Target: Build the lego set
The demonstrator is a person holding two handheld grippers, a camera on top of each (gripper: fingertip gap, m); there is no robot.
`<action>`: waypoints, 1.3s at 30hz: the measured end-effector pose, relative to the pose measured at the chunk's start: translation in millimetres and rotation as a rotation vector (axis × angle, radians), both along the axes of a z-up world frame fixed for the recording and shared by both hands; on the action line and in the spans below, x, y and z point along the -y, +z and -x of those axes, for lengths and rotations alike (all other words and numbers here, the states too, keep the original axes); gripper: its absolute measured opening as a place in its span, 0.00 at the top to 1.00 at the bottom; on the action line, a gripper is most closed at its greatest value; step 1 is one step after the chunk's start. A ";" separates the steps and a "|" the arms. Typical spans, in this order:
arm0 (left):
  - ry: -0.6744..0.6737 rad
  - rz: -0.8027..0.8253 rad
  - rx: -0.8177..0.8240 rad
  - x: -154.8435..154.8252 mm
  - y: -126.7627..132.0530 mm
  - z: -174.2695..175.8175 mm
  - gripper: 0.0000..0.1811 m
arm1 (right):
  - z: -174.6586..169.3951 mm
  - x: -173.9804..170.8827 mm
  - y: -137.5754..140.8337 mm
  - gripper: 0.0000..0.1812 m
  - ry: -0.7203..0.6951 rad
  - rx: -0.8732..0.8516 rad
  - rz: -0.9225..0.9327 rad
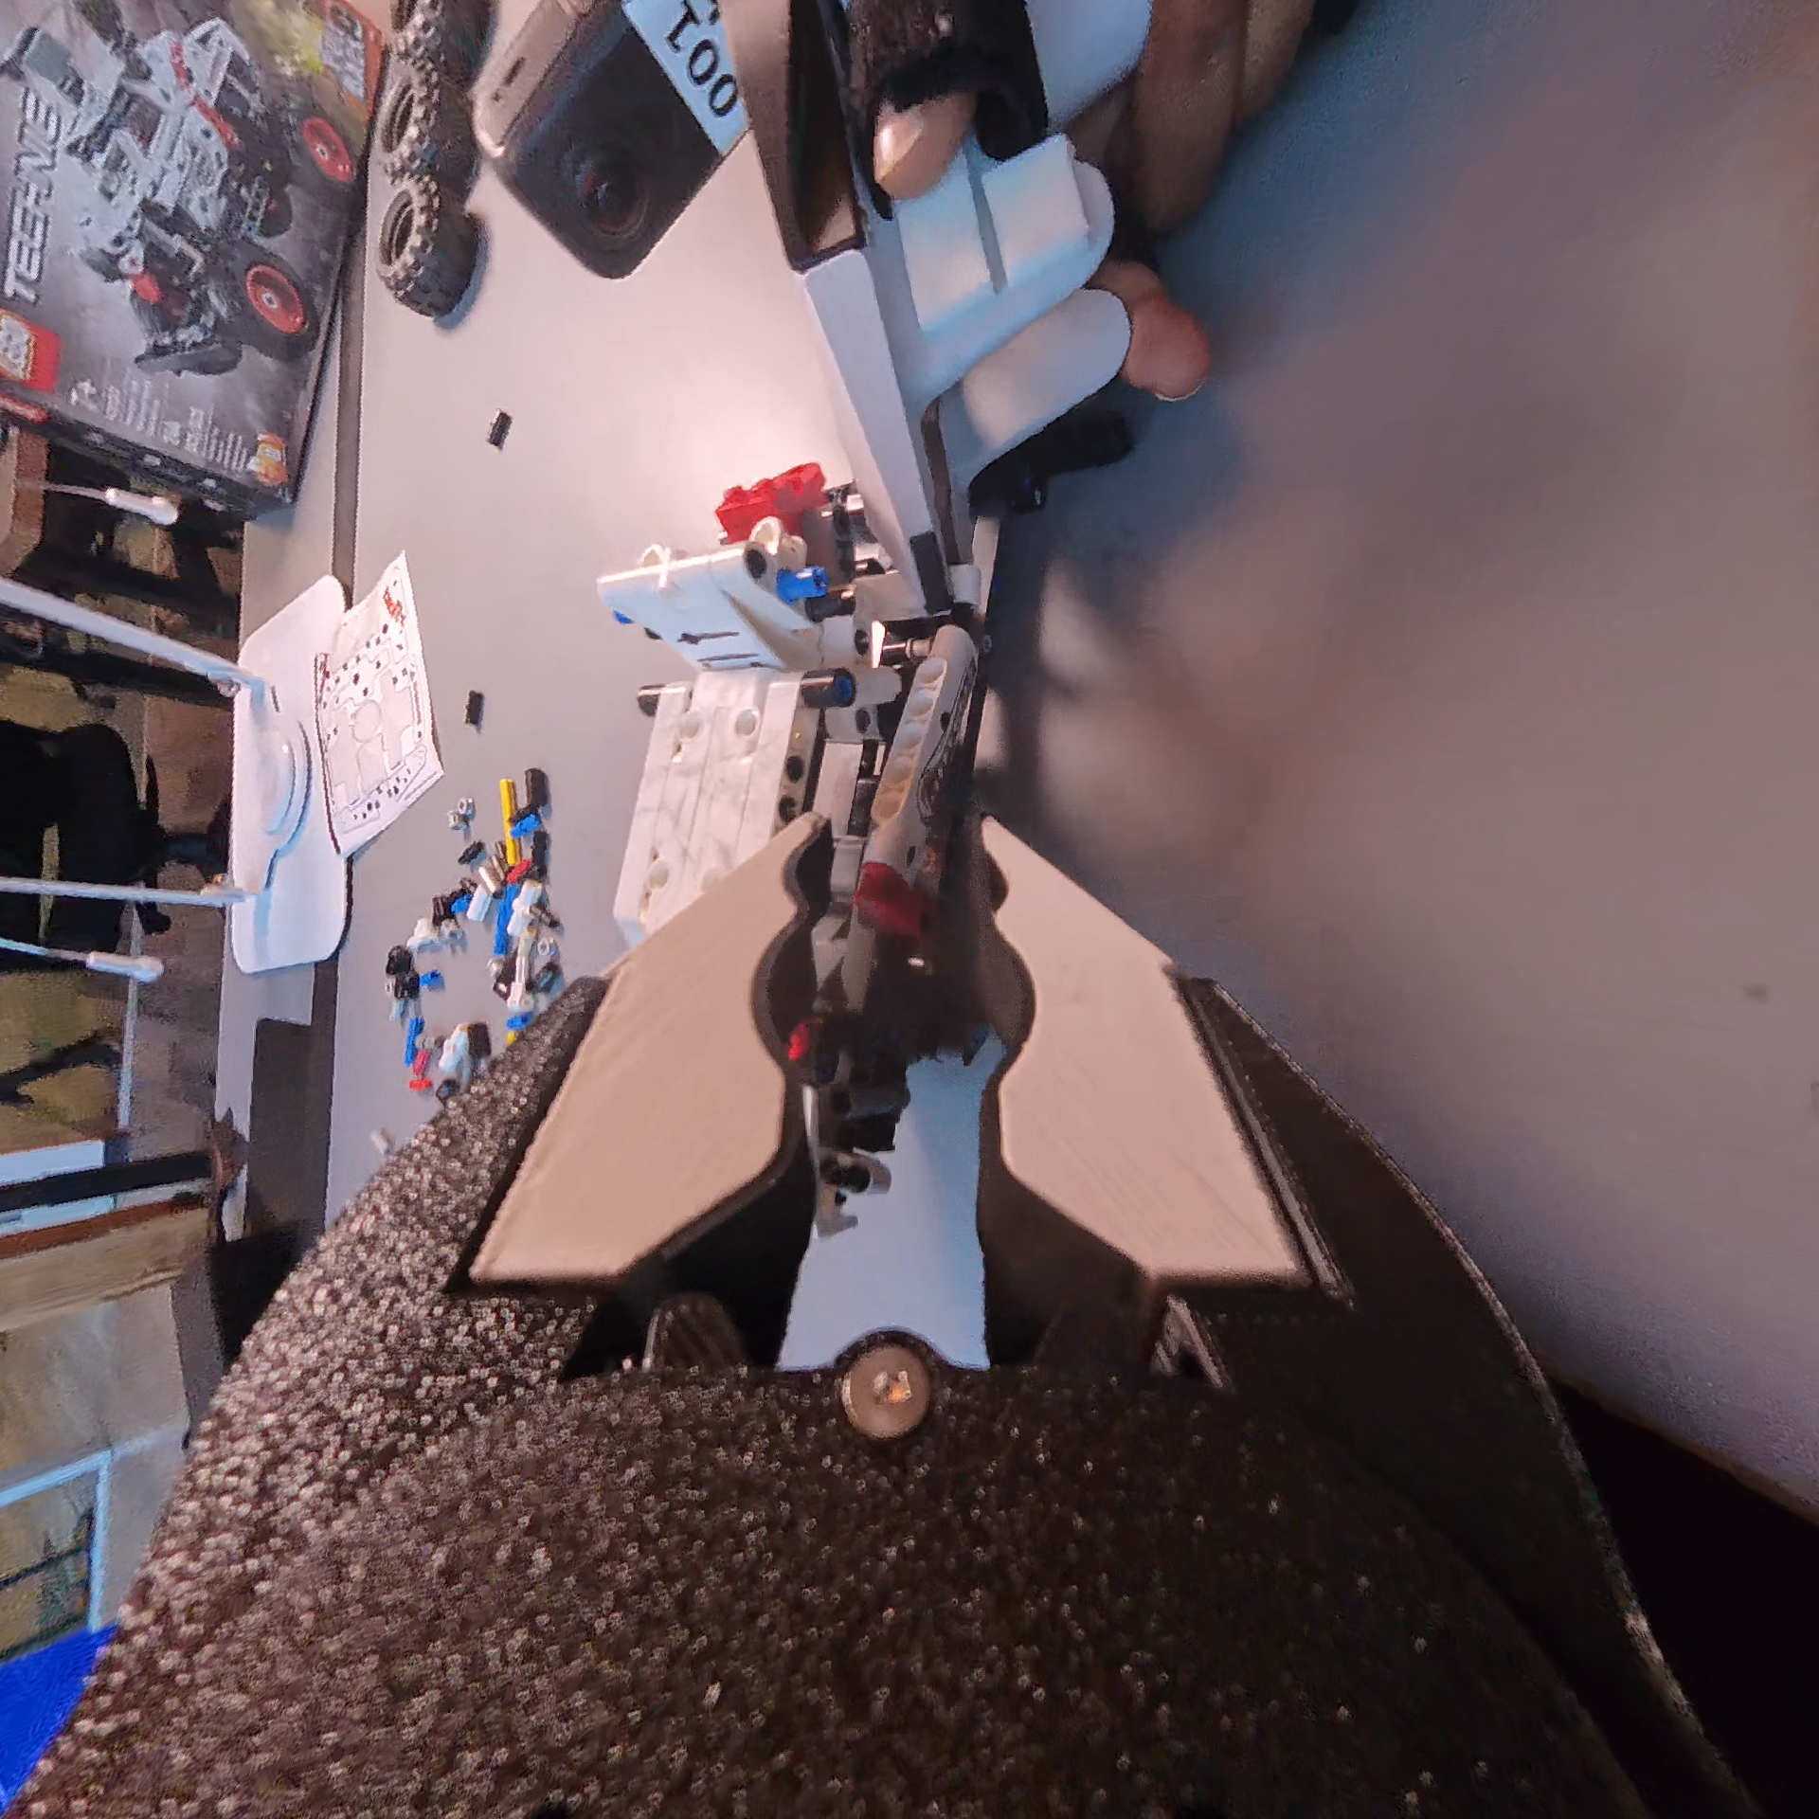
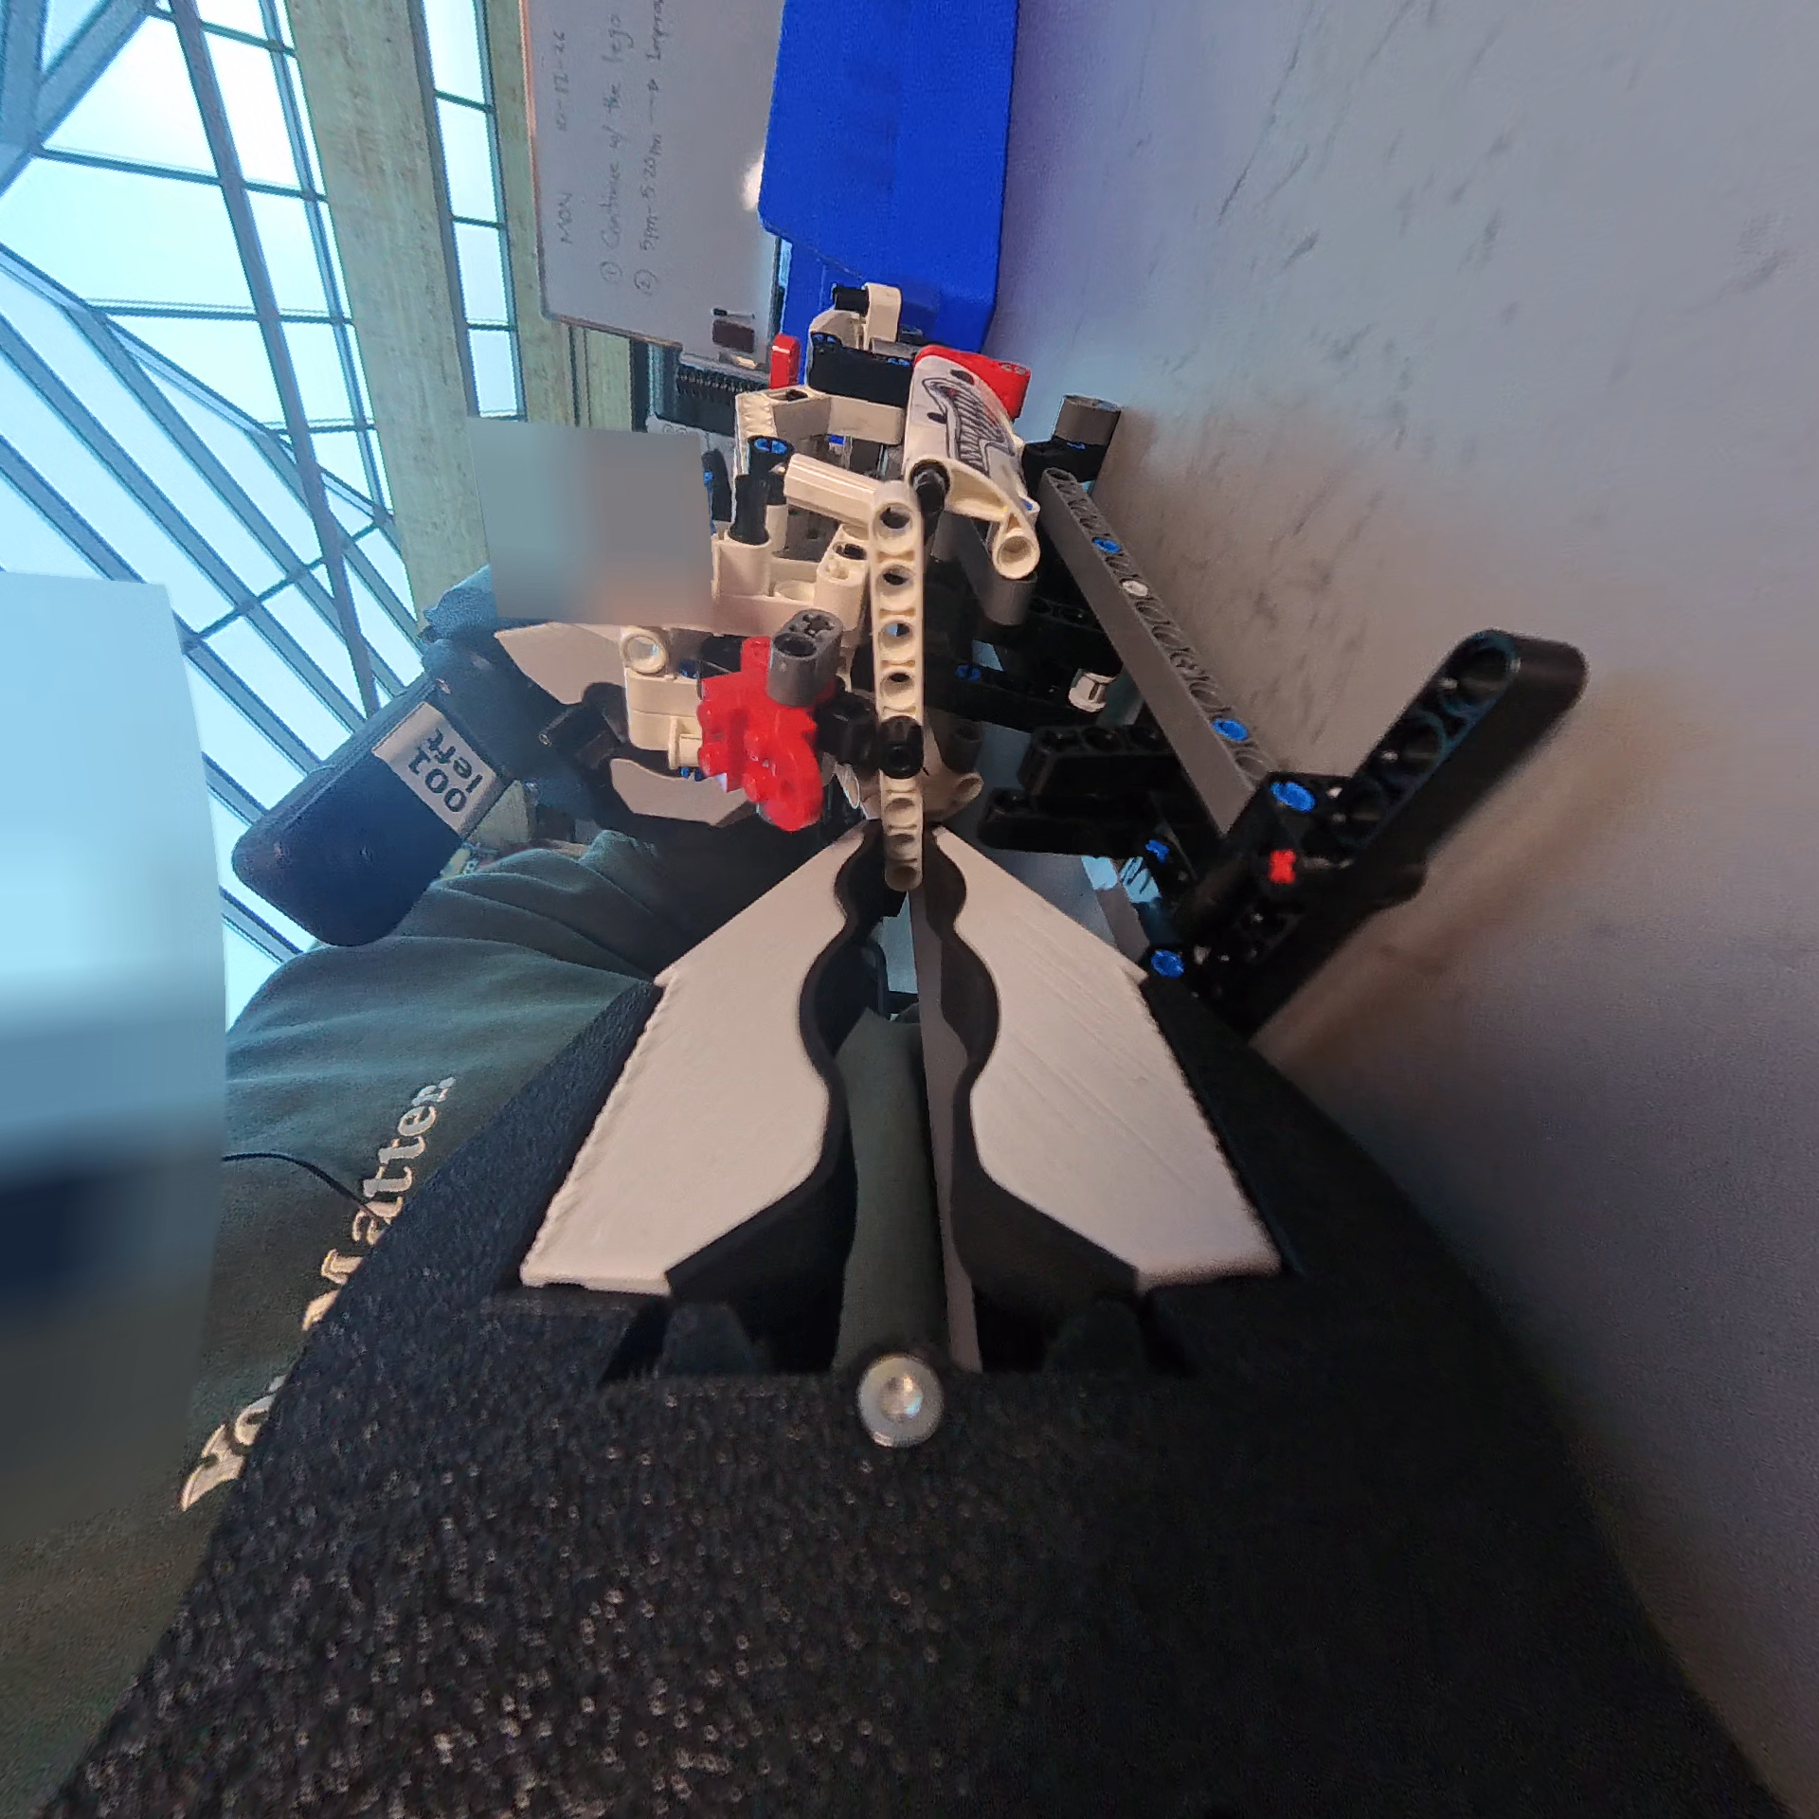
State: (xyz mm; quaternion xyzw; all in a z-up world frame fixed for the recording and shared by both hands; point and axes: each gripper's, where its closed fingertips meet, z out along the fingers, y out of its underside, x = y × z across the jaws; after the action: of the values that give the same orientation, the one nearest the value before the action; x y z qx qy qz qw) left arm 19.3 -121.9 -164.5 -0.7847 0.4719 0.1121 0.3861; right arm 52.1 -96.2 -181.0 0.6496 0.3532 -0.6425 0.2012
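Closest to the lens in the left wrist view, the left gripper (image 1: 901,945) has its two pale fingers (image 1: 689,1063) closed around the near end of the half-built lego model (image 1: 787,689), which sits on the grey table (image 1: 610,413). Only this view shows what else the table carries: a scatter of small loose pieces (image 1: 482,925) and a sticker sheet (image 1: 379,709) toward its far edge, four black tyres (image 1: 428,167) and the set's box (image 1: 167,226) in the far corner. It also shows the right gripper (image 1: 960,600) with a person's hand (image 1: 1112,226) on it.

In the right wrist view, the right gripper (image 2: 906,866) pinches the lower end of a white holed beam (image 2: 898,669) on the model (image 2: 837,591), and the model's long grey beam (image 2: 1142,630) and black beams (image 2: 1378,817) lie against the table (image 2: 1476,394). Beyond stand a blue object (image 2: 886,148) and a whiteboard (image 2: 640,167).
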 end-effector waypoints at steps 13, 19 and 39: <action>0.325 0.280 1.357 18.9 33.5 -79.8 0.85 | -21.8 -7.9 -2.4 0.96 -0.104 0.101 -0.088; 0.361 0.351 1.709 -6.7 35.2 -92.9 0.88 | -48.2 1.8 45.0 0.96 -0.158 -0.091 0.053; 0.256 0.280 1.641 1.8 47.7 -118.3 0.97 | -59.0 34.9 69.8 0.96 -0.112 -0.480 -0.274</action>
State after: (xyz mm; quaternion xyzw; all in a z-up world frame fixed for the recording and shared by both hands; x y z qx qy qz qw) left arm 137.6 -123.6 -116.9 -0.7052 -0.0418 -0.5105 0.4902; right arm 111.1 -131.1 -111.2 0.5187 0.4376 -0.7343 -0.0138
